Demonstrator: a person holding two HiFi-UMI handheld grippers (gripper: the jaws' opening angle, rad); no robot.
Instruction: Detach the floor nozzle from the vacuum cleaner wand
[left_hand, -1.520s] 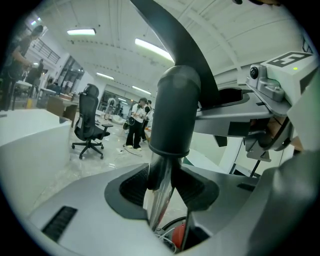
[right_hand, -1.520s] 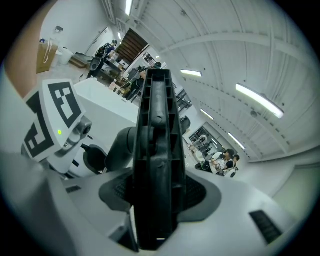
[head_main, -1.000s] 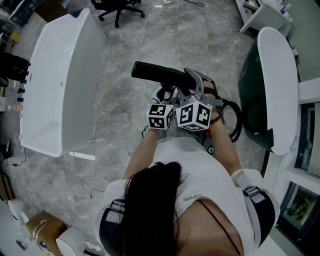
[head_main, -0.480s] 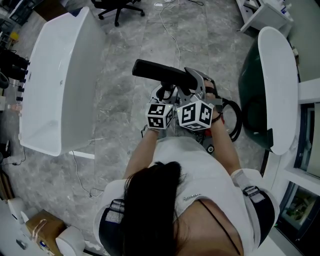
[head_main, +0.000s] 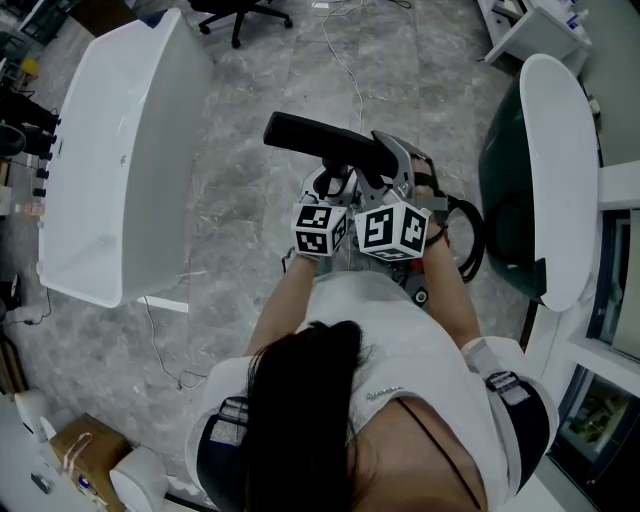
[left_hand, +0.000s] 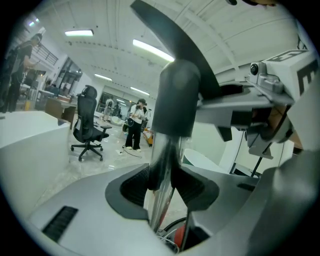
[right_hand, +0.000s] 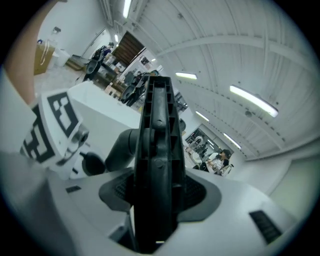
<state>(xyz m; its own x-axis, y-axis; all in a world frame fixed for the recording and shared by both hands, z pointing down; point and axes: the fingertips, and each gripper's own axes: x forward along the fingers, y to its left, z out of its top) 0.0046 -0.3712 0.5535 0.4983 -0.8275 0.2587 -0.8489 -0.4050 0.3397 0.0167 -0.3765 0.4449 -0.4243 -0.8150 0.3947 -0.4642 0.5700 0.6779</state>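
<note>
The black floor nozzle is held up over the grey floor and reaches toward the upper left in the head view. In the right gripper view its ribbed black body fills the gap between the jaws, and my right gripper is shut on it. The shiny metal wand with a dark collar runs up between the pads of my left gripper, which is shut on it. Both grippers sit side by side, the left gripper next to the right gripper, their marker cubes touching or nearly so.
A long white table stands at the left and a white oval table at the right. A black hose loops beside my right hand. An office chair and a floor cable lie ahead.
The nozzle's far end has shifted slightly upward in the head view. Both grippers keep their holds in nearly the same place.
</note>
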